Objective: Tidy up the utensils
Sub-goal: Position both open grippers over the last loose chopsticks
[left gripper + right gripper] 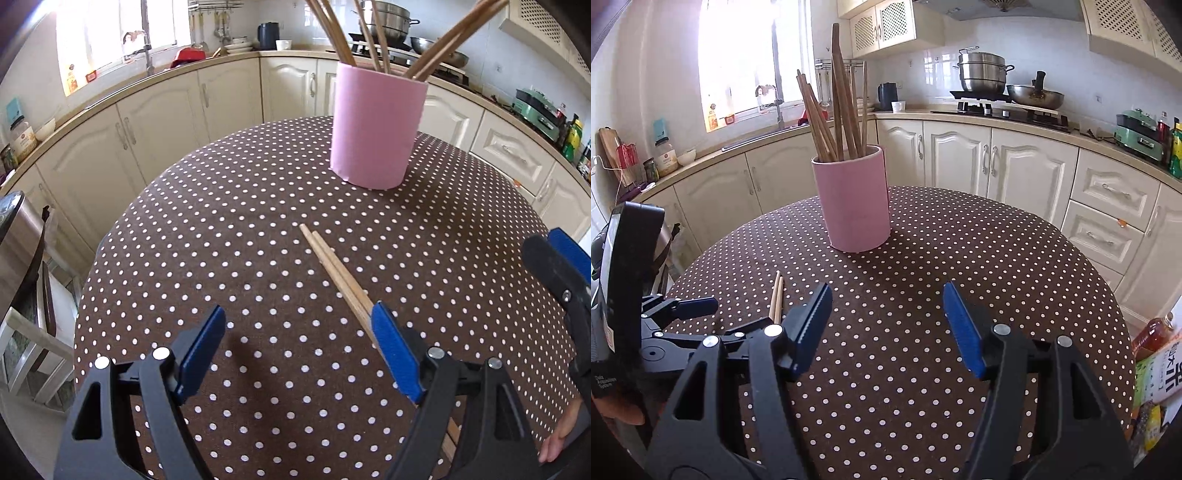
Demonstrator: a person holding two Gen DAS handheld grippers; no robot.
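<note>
A pair of pale wooden chopsticks (334, 271) lies flat and side by side on the dotted tablecloth (258, 229), near an upright pink cylindrical holder (375, 136) — already bristling with wooden utensils (833, 118) that lean against its rim.

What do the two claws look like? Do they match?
Yes, they match. The left claw and the right claw each have black plastic arms with triangle-shaped holes, shiny silver bolts and two flat blue pads, ridged on the right one. A black box with small white writing sits behind the left one. No cables or sleeves show.
</note>
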